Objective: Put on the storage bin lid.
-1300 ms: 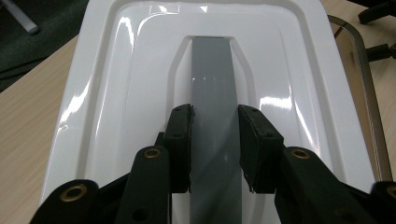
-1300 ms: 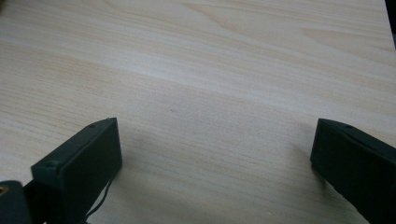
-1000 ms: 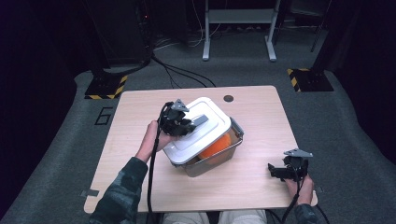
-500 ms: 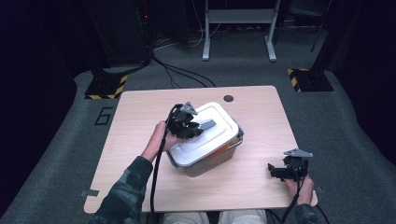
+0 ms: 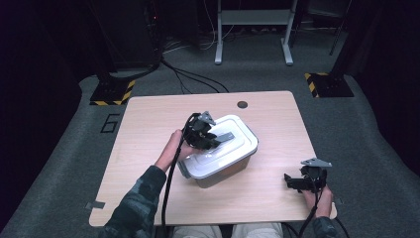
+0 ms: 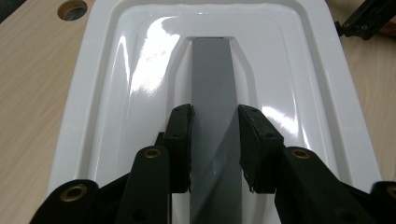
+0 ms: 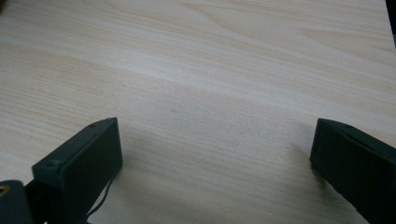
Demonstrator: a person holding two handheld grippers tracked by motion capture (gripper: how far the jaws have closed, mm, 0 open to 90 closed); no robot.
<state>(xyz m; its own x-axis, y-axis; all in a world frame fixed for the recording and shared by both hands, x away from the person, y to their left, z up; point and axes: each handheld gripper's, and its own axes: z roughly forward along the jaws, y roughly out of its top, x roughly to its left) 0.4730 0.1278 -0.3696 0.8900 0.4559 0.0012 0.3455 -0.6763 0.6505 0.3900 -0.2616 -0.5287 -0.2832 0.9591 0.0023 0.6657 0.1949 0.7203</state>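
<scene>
Lid handle [image 6: 212,107], a grey strip running along the middle of the white lid [image 5: 223,146], is pinched from both sides by the left hand-held gripper [image 6: 214,140], whose black pads [image 6: 180,140] are pressed flat against its edges. Under the lid a container [image 5: 218,173] is seen, standing near the middle of the table [image 5: 148,119], and the lid appears to be lying on it, turned a little askew. From here the lid could be left crooked if it is let go before its rim is seated all around; the smooth handle could also slip between the pads if the lid is pushed sideways, and the whole container may be dragged along. The left hand [image 5: 173,148] is held low beside the box, with the forearm coming in from the near edge. The right hand-held gripper [image 5: 302,181] is kept well apart at the near right corner, its jaws spread wide over bare wood, holding nothing.
</scene>
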